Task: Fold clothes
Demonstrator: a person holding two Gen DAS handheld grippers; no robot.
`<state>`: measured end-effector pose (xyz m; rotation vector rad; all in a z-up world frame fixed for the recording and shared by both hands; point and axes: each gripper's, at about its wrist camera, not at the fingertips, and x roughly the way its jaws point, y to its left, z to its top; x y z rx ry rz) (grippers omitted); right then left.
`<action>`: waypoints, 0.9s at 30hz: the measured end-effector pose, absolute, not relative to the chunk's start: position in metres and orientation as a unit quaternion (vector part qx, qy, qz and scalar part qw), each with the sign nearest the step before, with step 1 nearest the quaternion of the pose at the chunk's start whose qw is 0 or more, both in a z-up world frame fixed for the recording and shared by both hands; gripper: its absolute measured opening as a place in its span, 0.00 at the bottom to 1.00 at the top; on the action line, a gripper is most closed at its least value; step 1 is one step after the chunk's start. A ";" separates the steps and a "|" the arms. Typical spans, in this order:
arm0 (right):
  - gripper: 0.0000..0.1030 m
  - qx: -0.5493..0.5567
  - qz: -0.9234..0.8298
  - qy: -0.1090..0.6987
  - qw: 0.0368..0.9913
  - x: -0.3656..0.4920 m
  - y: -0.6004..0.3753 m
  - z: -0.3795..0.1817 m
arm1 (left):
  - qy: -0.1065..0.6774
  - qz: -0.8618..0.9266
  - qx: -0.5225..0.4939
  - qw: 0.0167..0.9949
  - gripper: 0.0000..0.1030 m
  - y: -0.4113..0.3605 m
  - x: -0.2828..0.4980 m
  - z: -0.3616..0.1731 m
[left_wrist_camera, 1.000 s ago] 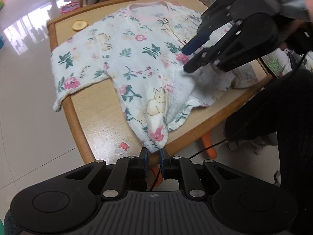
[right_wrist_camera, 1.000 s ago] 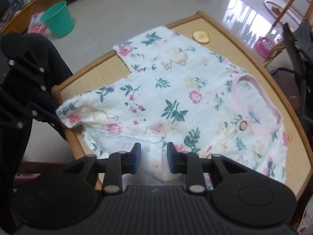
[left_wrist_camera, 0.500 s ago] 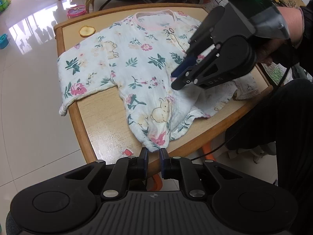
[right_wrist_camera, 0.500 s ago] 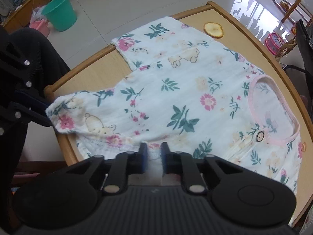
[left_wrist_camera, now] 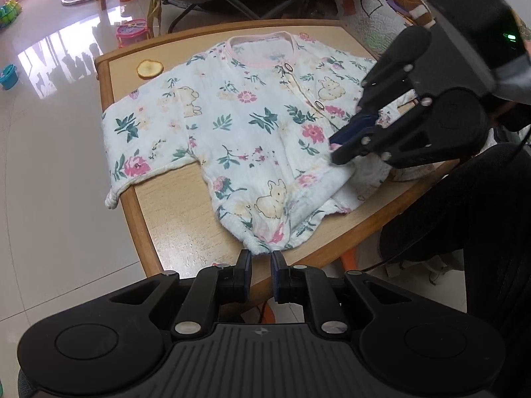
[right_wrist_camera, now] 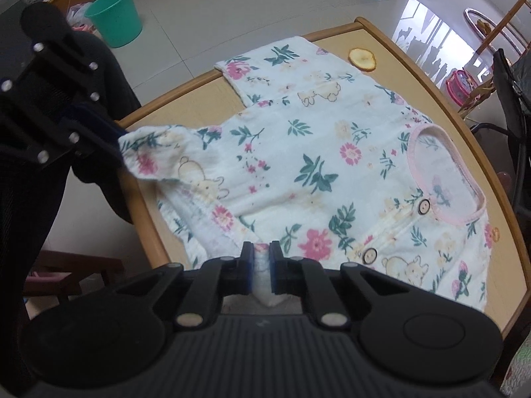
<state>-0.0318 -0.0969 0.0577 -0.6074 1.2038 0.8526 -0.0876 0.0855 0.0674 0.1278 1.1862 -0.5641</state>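
Note:
A white floral baby shirt (left_wrist_camera: 252,126) with a pink collar lies spread on a small wooden table (left_wrist_camera: 172,205). It also shows in the right wrist view (right_wrist_camera: 315,165). My left gripper (left_wrist_camera: 261,258) is shut on the bottom hem corner at the table's near edge. It appears at the left of the right wrist view (right_wrist_camera: 113,142), pinching that corner. My right gripper (right_wrist_camera: 260,262) is shut on a fold of the shirt's lower hem. It appears at the right of the left wrist view (left_wrist_camera: 338,152), holding the hem a little above the table.
A round yellow slice (left_wrist_camera: 150,68) lies at the table's far left corner. A green bucket (right_wrist_camera: 114,15), toys and chair legs (left_wrist_camera: 212,6) stand on the glossy floor. A person's dark-clothed legs (left_wrist_camera: 481,232) are at the right.
My right gripper has closed on the shirt's lower hem. Both grippers have carried the hem forward over the table, so the lower part of the shirt is lifted and bunched.

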 end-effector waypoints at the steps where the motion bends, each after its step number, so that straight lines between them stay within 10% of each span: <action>1: 0.09 -0.275 0.386 0.538 0.697 -0.036 -0.098 0.061 | 0.551 -0.263 0.060 0.790 0.16 0.085 -0.088 0.068; 27: 0.22 -0.223 0.299 0.545 0.751 -0.103 -0.180 0.072 | 0.540 -0.261 0.060 0.798 0.16 0.062 -0.084 0.077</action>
